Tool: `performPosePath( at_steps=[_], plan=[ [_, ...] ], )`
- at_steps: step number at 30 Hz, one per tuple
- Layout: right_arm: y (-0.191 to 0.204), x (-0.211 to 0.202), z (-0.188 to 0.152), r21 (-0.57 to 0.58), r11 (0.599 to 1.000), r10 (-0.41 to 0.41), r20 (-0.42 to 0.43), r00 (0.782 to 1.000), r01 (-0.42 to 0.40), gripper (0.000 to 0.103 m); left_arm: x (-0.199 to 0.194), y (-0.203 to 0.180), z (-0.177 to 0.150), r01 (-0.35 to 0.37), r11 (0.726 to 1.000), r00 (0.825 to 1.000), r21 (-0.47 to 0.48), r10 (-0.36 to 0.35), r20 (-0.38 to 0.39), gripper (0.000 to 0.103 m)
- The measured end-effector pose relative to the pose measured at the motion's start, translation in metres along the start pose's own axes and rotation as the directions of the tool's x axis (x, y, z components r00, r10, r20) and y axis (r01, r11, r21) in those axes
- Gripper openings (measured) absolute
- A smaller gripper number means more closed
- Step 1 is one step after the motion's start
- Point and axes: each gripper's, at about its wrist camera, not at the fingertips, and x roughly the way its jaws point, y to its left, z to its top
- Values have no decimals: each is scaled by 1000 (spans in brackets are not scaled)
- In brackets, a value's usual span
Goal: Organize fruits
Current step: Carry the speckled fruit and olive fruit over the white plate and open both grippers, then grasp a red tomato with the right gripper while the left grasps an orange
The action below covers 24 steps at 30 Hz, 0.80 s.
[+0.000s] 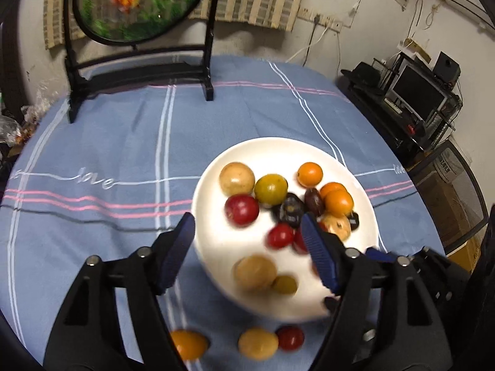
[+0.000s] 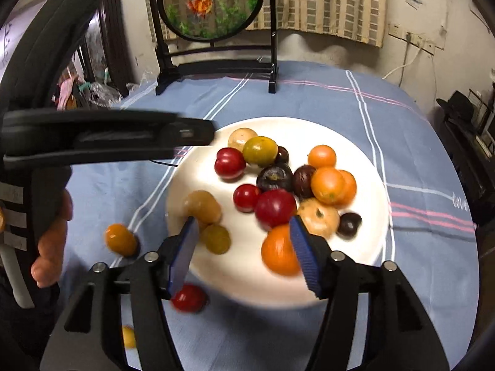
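on the blue cloth at the left lie an orange fruit [image 2: 120, 238] and a red one [image 2: 188, 297], beside the white plate [image 2: 365, 154]; the left gripper [image 1: 247, 247] and the right gripper [image 2: 243, 250] both hang wide open, holding nothing; gathering seems half done; next, i think, one claw must lower around a loose fruit.

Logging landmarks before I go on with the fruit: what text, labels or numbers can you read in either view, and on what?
"love" in white script, woven on the blue tablecloth, left of the white plate.
"love" again on the tablecloth's right side, cut short at the table's edge in the left view.
Notices on the wall: too small and blurred to read.
Cardboard box beside the table: print unreadable.
Fruit: no labels visible.
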Motion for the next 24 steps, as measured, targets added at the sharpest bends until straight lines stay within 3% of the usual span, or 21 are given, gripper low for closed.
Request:
performPosePath(
  at_steps=[8,14,24],
  plan=[
    [-1,-37,-46,71,998,3,-19,1000,-2,72,-53,20,-70,-8,998,998,-55,11,60,77],
    [11,-42,-67,75,997,2,-48,999,2,72,-61,42,-112,-13,992,999,-124,16,28,77],
    [39,-24,-85,56,996,76,-128,989,-69,72,-87,74,-148,-55,981,997,-184,63,38,77]
  ],
)
